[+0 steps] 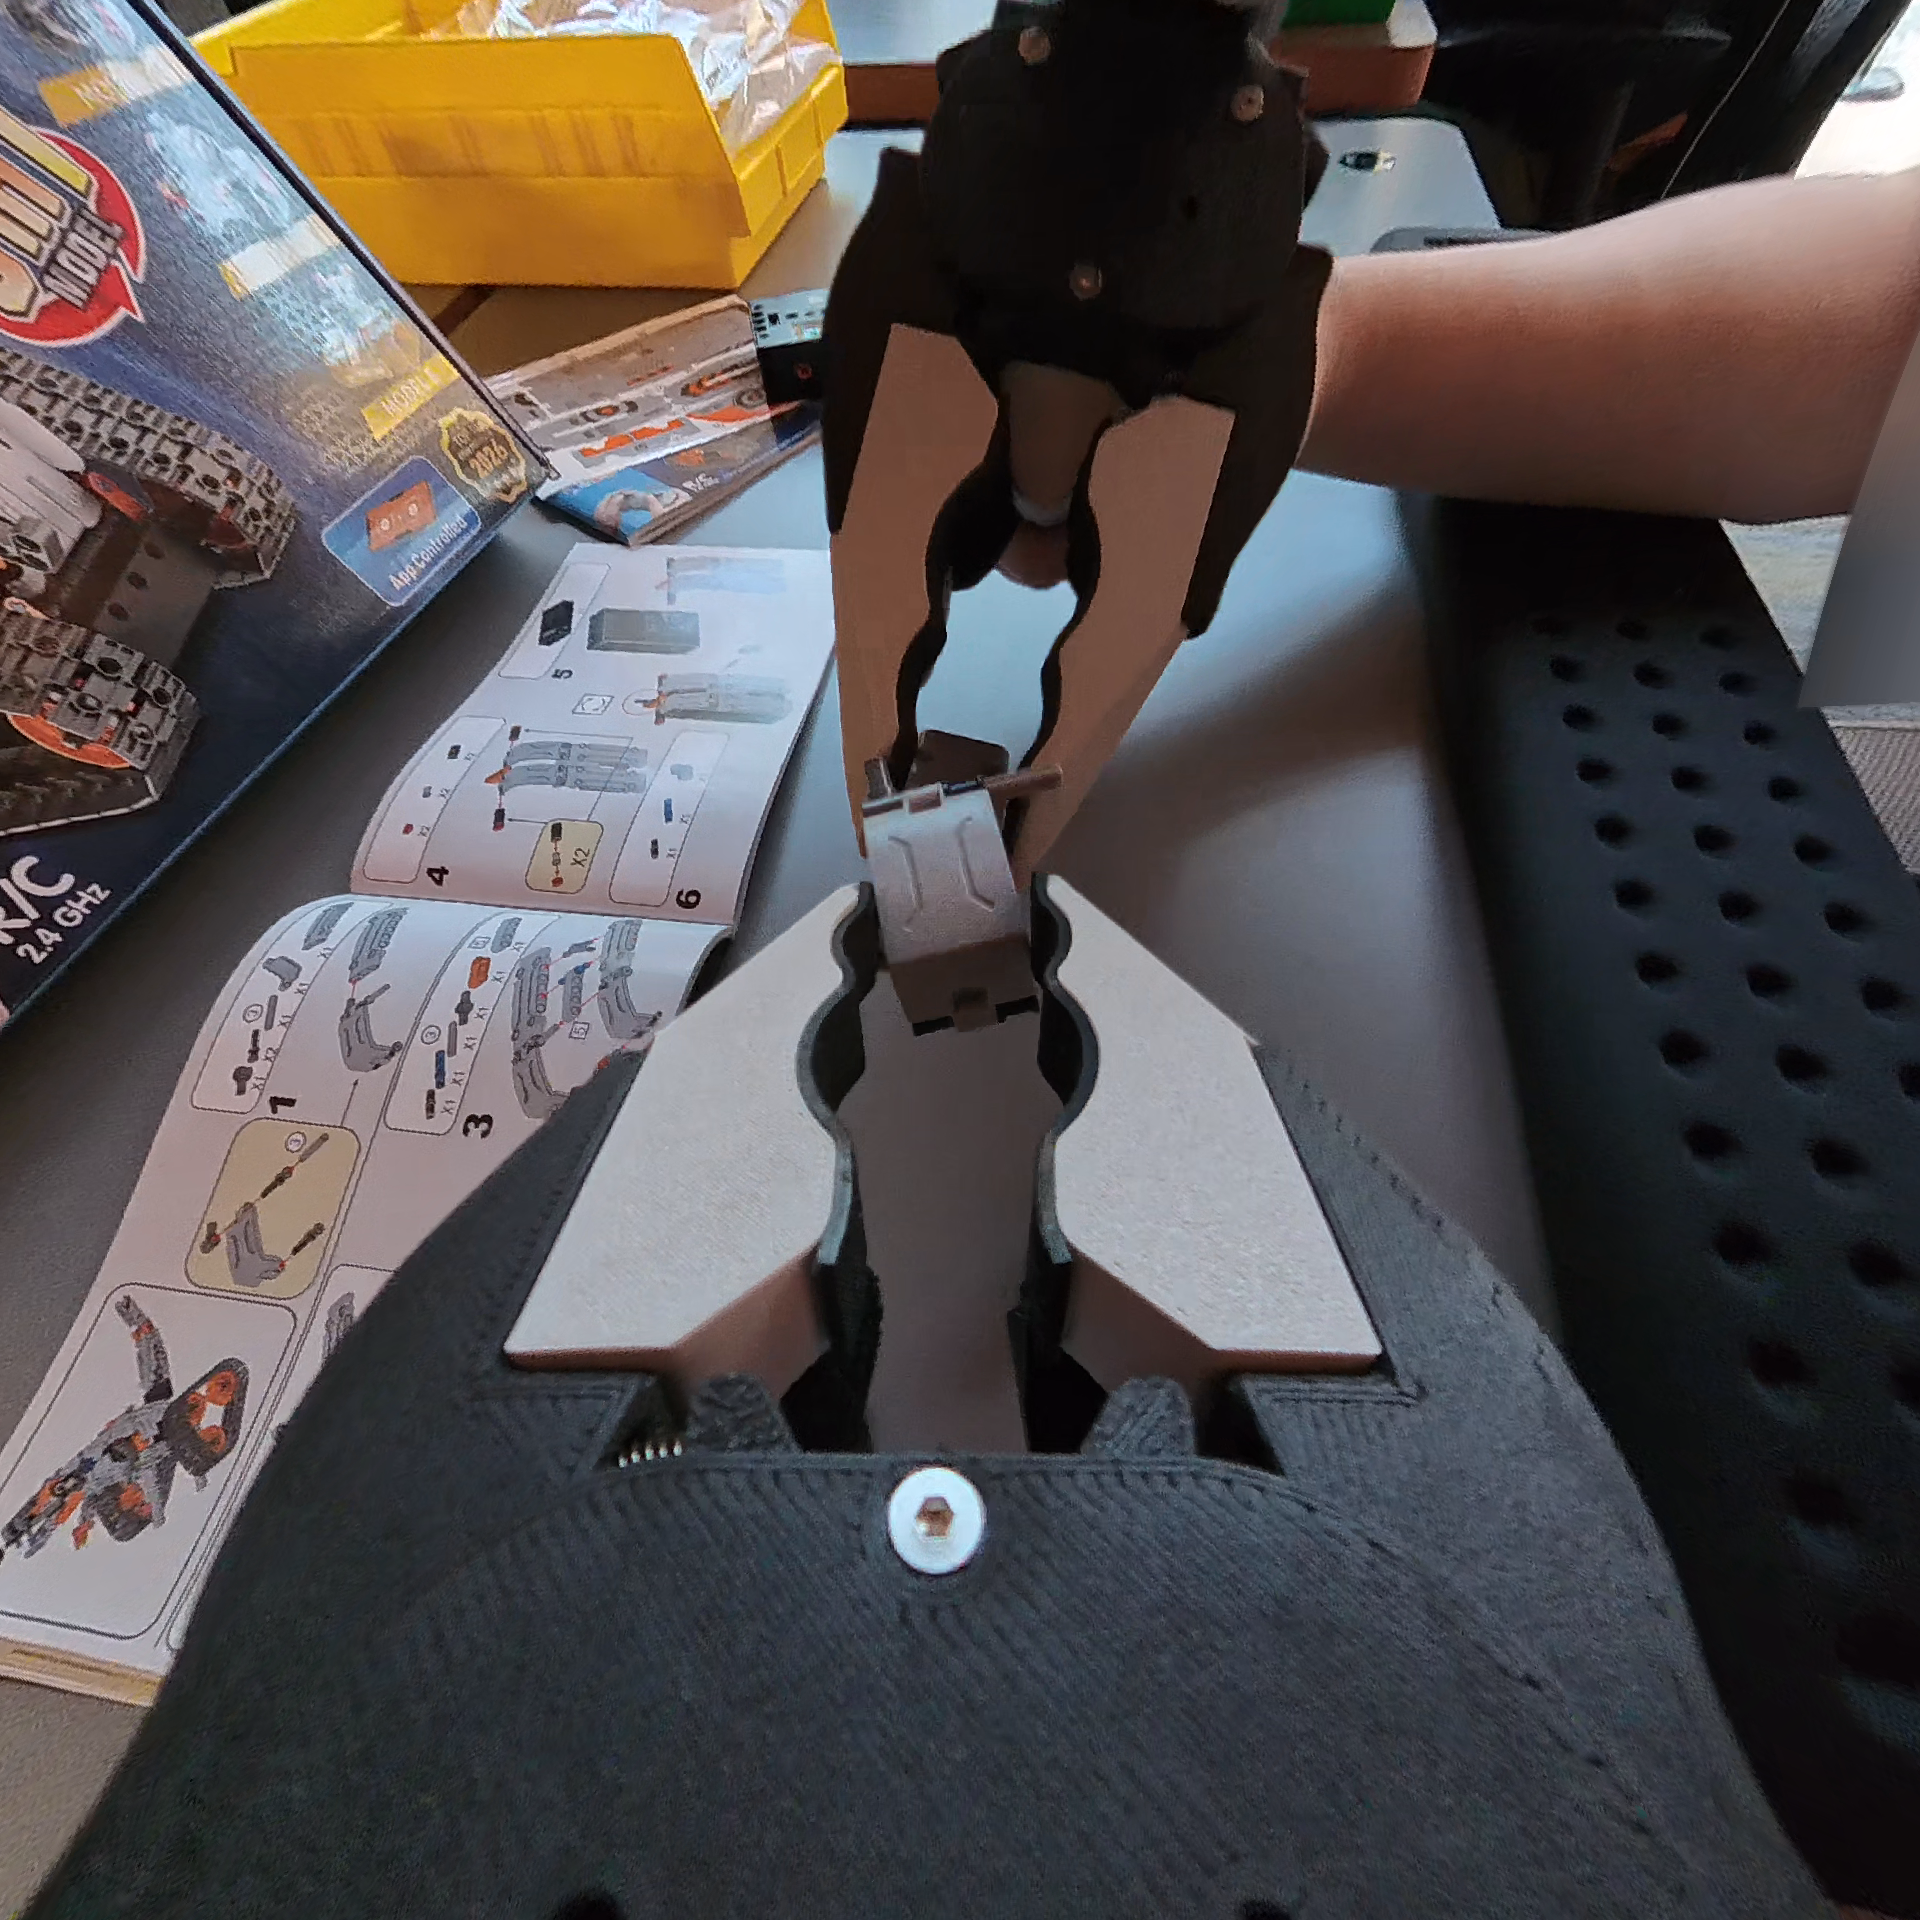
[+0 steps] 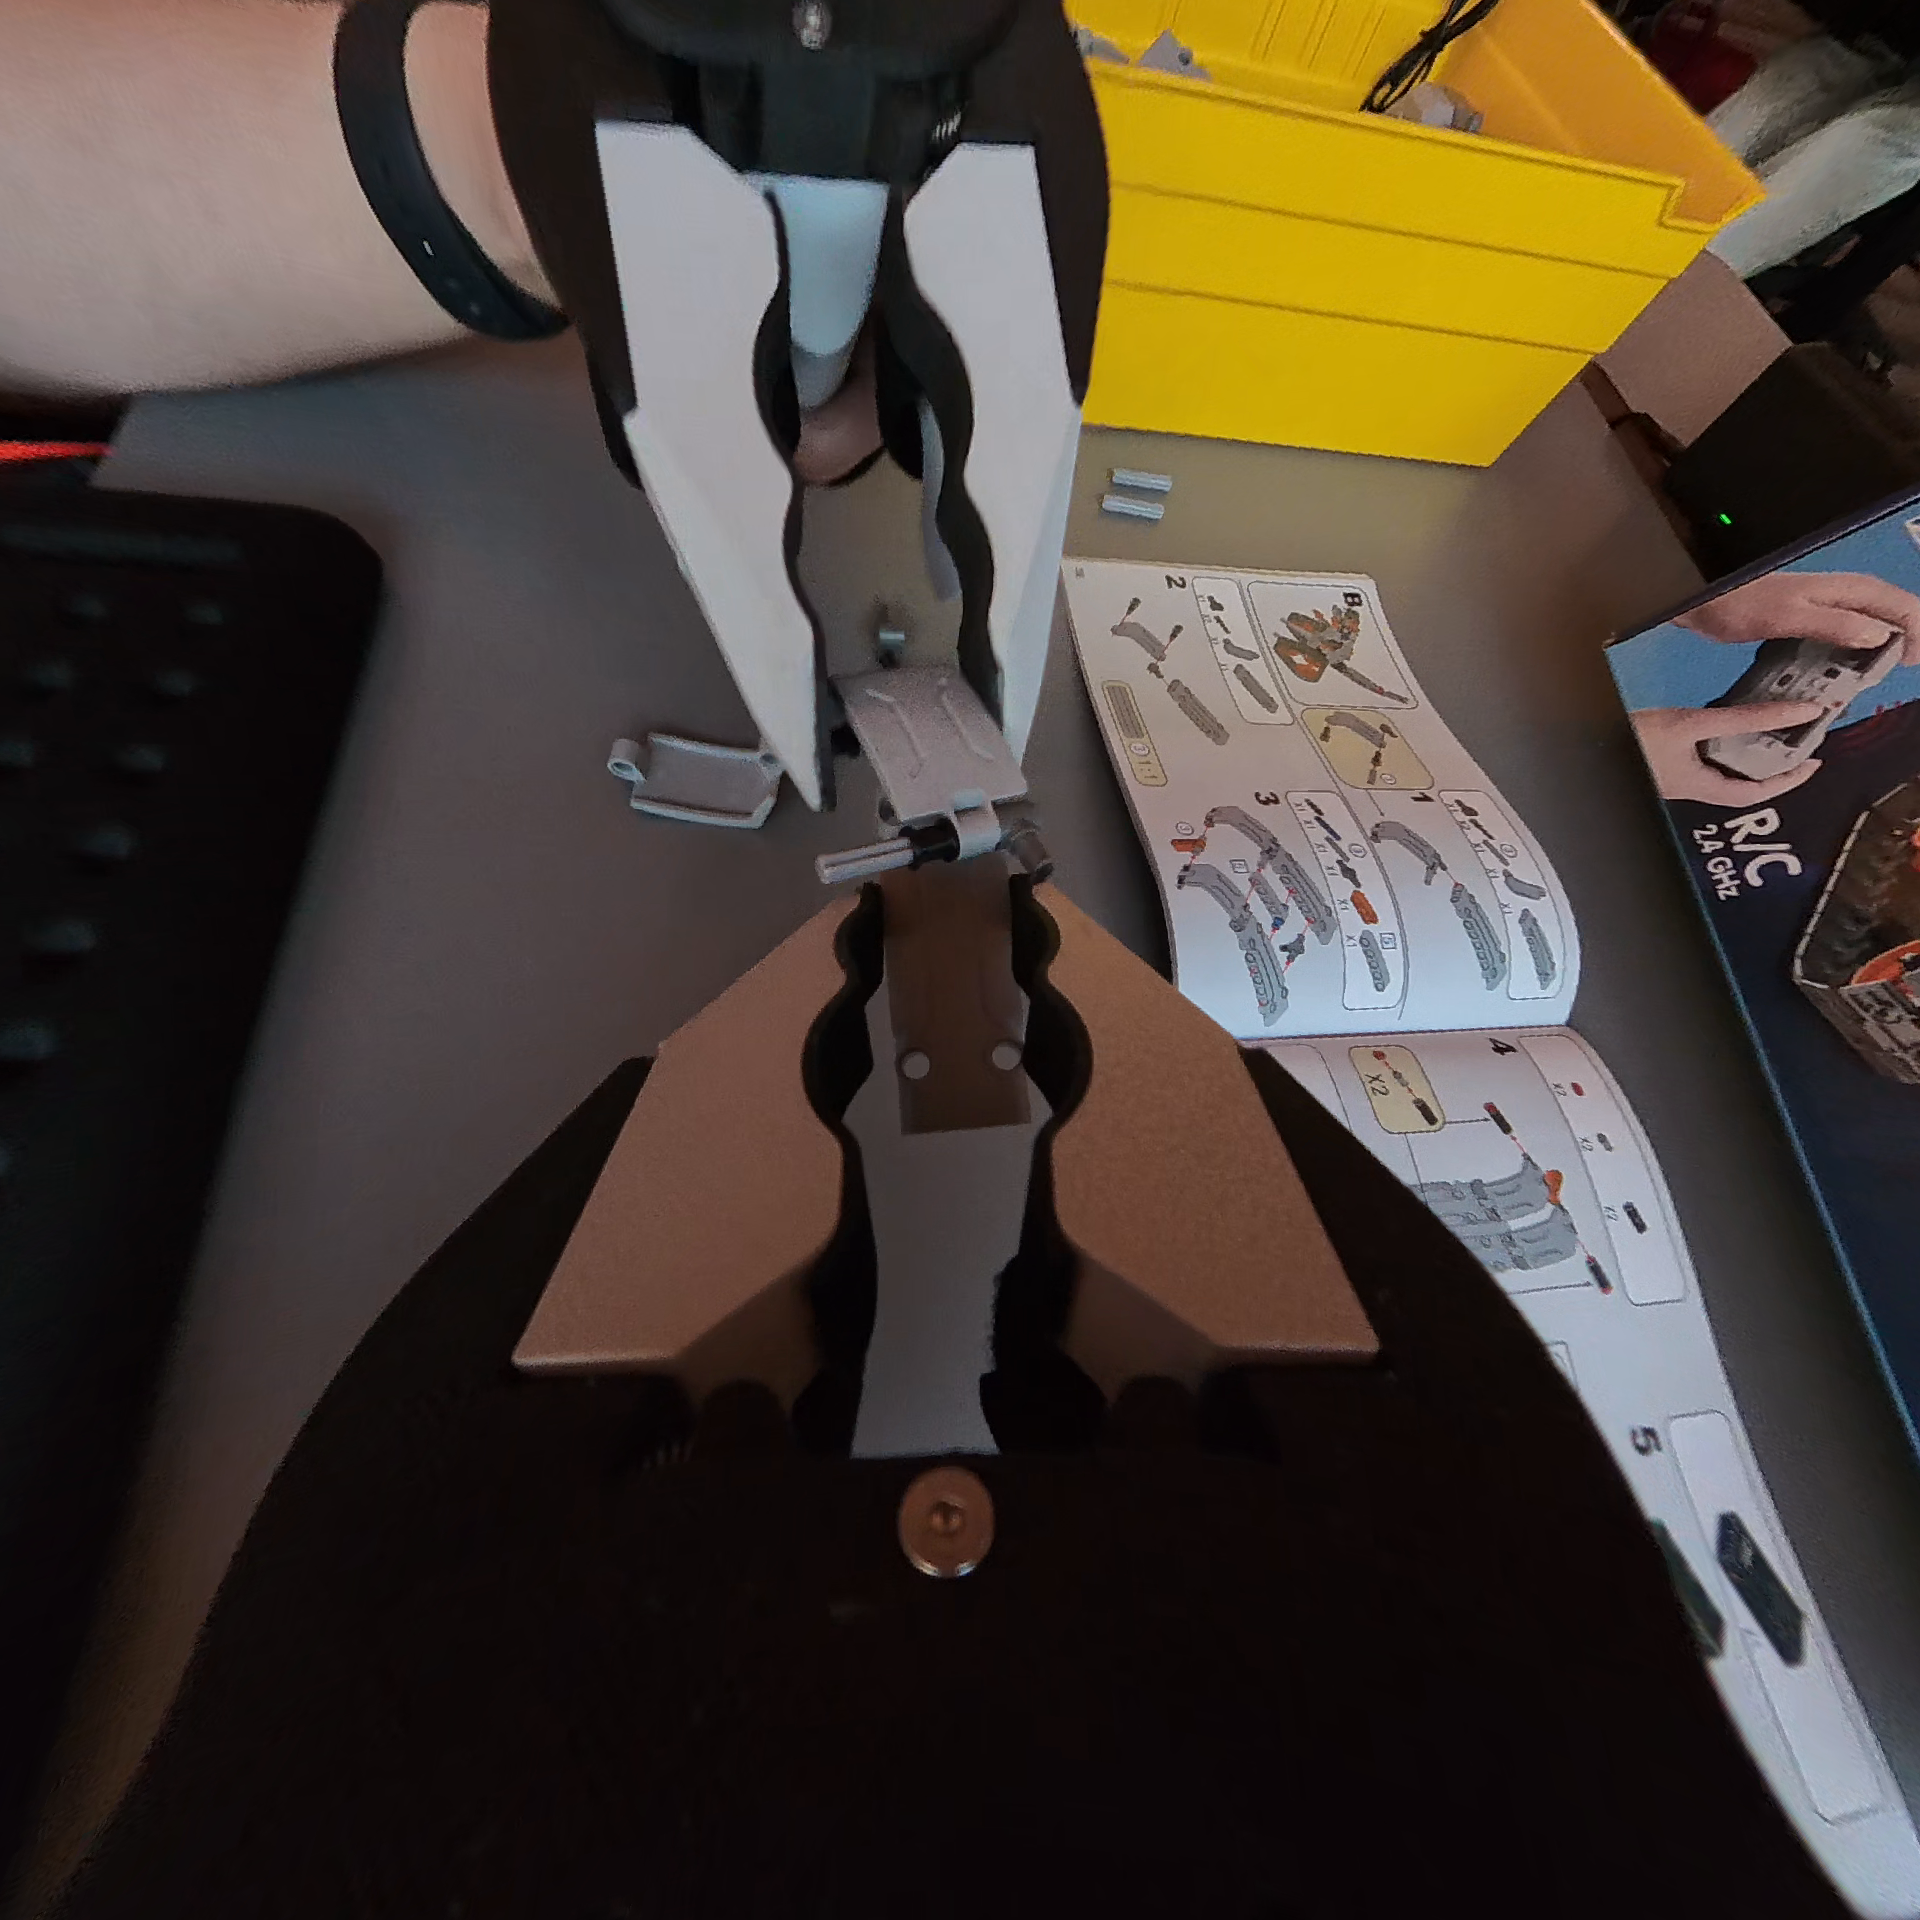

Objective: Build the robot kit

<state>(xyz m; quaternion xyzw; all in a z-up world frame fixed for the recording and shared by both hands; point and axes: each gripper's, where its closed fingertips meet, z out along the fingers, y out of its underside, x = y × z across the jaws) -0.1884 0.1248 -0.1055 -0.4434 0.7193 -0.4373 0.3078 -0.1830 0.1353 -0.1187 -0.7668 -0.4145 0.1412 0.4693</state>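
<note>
My left gripper [image 1: 951, 904] is shut on a grey curved panel piece [image 1: 940, 914], held by its sides above the table. My right gripper [image 2: 951, 899] is shut on a second grey panel [image 2: 956, 1018], which looks brownish in shadow. The two grippers face each other tip to tip. The panels meet at a small joint with a grey axle and a black pin [image 2: 894, 854]; the axle also shows in the left wrist view [image 1: 1023, 781]. The right gripper [image 1: 956, 805] comes in from the top of the left wrist view, and the left gripper [image 2: 914, 774] from the top of the right wrist view.
A third grey panel [image 2: 696, 779] lies on the grey table. An open instruction booklet [image 1: 540, 935], a blue toy box [image 1: 187, 436] and a yellow bin [image 1: 540, 156] stand nearby. A black perforated pad [image 1: 1683, 935] lies alongside. Two small grey pins [image 2: 1138, 494] lie near the bin. The grippers are tip to tip, or close to it.
</note>
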